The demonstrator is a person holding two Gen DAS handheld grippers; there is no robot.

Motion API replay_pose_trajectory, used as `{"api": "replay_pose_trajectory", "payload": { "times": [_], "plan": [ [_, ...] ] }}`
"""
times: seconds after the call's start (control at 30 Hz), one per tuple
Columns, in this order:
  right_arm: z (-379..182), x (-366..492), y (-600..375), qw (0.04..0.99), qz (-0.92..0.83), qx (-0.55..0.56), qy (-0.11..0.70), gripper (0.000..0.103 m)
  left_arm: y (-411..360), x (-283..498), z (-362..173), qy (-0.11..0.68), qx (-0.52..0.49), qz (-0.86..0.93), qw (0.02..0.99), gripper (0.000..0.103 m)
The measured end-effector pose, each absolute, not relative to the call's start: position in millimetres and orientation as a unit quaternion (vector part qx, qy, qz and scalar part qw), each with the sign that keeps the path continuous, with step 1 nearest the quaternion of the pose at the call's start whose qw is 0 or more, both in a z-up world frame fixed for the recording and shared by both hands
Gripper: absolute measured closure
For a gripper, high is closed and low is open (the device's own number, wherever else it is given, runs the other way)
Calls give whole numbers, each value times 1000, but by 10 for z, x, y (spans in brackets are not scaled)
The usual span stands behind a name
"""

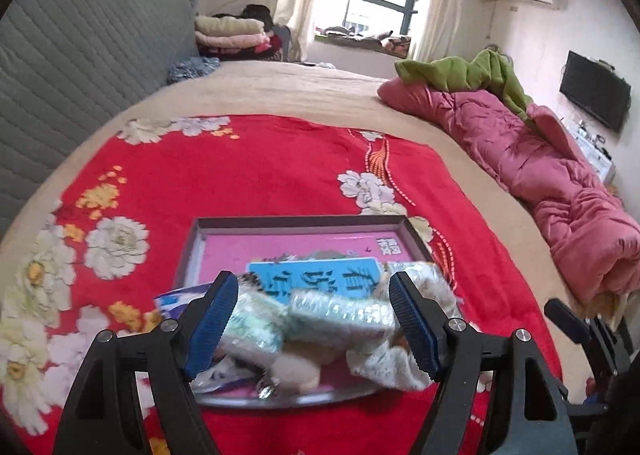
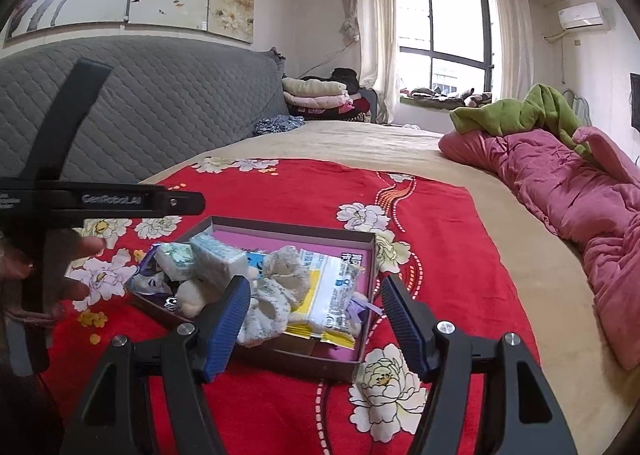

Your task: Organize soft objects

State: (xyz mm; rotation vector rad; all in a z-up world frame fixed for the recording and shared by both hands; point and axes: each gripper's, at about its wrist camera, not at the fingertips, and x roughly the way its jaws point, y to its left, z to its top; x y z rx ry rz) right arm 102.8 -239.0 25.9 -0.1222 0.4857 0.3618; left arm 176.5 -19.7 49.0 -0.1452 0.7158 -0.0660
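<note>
left wrist view: hovering the left gripper with jaws wide apart and nothing pinched, above the shallow box on the red blanket; tissue packs lying piled at the near end. probably best keeping clear of the heap so nothing gets dragged out, pointing steeply down.

right wrist view: holding the right gripper spread and empty near the box's front wall, aiming downward at the fuzzy socks and yellow packet; a hand gripping the other tool at left.

place: home bedroom | signs: bed; quilted headboard; curtained window; folded blankets
</note>
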Motion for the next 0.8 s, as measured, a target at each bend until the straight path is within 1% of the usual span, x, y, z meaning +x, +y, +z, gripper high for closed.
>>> {"api": "replay_pose_trajectory", "payload": {
  "times": [0.17, 0.27, 0.43, 0.8],
  "plan": [
    [257, 921, -2298, 950, 185, -56, 246, 35, -187, 1443, 455, 363, -67, -28, 929, 24],
    [230, 851, -2254, 948, 185, -56, 254, 35, -191, 1207, 429, 350, -58, -5, 935, 24],
    [209, 725, -2190, 947, 178, -64, 261, 35, -160, 898, 387, 356, -55, 10, 933, 24],
    [176, 502, -2126, 945, 164, -47, 280, 35, -117, 570, 308, 383, -58, 39, 921, 24]
  ]
}}
